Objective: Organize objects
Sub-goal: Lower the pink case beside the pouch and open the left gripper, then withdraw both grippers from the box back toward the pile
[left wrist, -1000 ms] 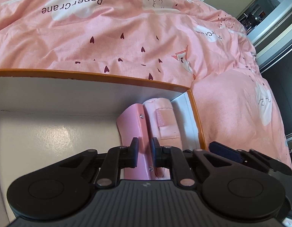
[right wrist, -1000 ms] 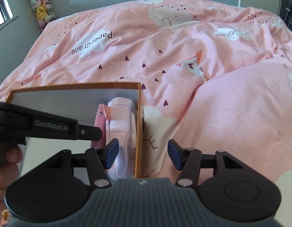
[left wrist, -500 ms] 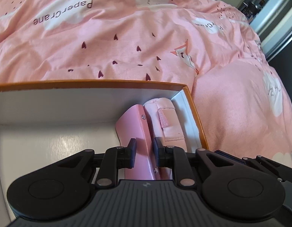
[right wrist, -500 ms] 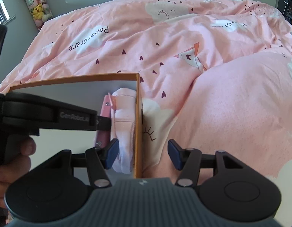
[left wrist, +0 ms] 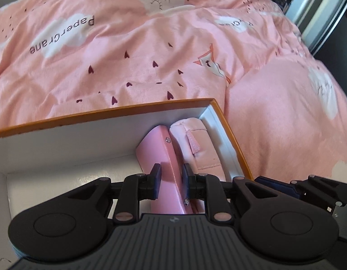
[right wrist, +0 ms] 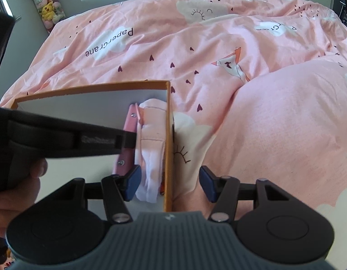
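— Where do we see the pink case (left wrist: 161, 148)?
— Inside the orange-rimmed box (left wrist: 105, 112), beside the folded pink cloth (left wrist: 193, 139). Our left gripper (left wrist: 171, 177) has its fingers around it, slightly parted; we cannot tell if they touch.
— And our right gripper (right wrist: 168, 182)?
— Spread wide, astride the box wall.

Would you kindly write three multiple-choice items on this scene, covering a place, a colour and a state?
1. Where does the pink case stand?
A. on the duvet
B. in the box beside the folded pink cloth
C. outside the box

2. What colour is the box's rim?
A. orange
B. green
C. black

3. How is the right gripper?
A. shut on the cloth
B. shut on the case
C. open, straddling the box wall

Key: B, it leans against the folded pink cloth inside; A, orange edge; C, fingers wide apart either side.
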`<state>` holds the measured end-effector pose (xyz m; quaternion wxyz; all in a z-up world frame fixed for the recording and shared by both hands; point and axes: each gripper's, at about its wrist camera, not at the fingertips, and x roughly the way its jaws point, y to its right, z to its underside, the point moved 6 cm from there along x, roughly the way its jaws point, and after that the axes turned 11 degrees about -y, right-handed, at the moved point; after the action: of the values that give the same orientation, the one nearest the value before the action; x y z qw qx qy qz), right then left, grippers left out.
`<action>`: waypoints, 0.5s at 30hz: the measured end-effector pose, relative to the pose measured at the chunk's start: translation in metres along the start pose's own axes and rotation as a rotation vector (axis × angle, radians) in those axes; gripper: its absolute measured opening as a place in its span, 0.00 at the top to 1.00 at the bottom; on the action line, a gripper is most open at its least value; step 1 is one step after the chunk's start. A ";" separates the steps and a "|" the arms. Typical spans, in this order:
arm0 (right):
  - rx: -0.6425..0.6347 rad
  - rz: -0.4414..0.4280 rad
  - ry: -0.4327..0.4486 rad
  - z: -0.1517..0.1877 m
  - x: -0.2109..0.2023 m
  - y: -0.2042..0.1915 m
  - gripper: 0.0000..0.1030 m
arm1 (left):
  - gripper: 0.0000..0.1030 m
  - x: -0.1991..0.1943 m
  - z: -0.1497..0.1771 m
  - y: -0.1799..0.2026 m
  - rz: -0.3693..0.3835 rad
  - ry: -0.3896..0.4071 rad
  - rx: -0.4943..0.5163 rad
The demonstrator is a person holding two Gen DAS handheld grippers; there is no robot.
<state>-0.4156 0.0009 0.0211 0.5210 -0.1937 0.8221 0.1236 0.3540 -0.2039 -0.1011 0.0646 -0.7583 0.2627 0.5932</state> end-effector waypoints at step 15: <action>-0.004 0.016 0.101 0.007 -0.053 -0.005 0.43 | 0.66 -0.073 0.025 -0.006 -0.007 0.125 -0.033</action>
<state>-0.3878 0.0097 0.0659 0.4774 -0.1942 0.8486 0.1195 0.3235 -0.1644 -0.0413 0.0377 -0.7956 0.2540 0.5488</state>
